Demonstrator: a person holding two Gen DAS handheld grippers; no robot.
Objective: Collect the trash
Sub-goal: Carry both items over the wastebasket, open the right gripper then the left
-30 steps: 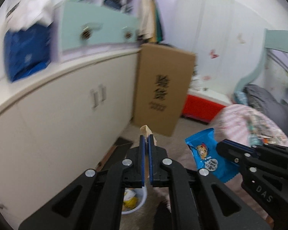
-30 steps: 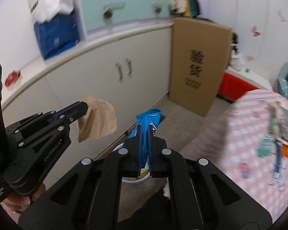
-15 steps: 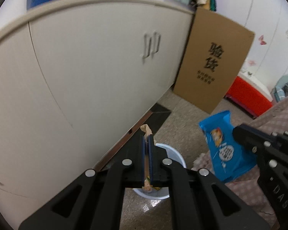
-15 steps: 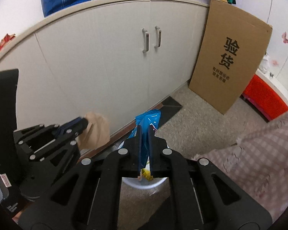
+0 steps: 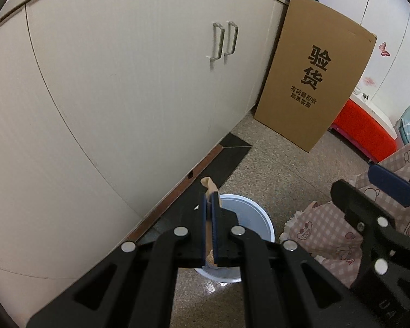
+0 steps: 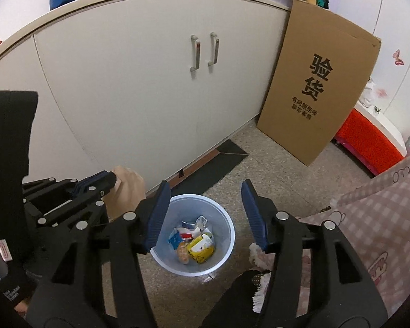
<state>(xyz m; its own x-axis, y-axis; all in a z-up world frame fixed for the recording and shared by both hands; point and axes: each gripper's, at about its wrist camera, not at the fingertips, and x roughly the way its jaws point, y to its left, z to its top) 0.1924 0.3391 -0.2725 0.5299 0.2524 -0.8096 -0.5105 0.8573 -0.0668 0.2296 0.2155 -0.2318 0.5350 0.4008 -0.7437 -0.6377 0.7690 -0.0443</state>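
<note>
Trash paper (image 5: 210, 188), brown and crumpled, is pinched tight in the left tongs (image 5: 211, 207), low in the middle of the left view, right above the bin (image 5: 255, 216). It looks light and soft, so any edge will do.

In the right view, the right tongs (image 6: 203, 214) have just been opening, with nothing between them. The bin below holds wrappers (image 6: 195, 242), thin and light.

A crumpled tan paper scrap (image 6: 128, 191) is held pinched above a round white waste bin (image 6: 227, 248) standing on the speckled floor by the cabinet, in which mixed wrappers (image 6: 194, 242) are heaped.
</note>
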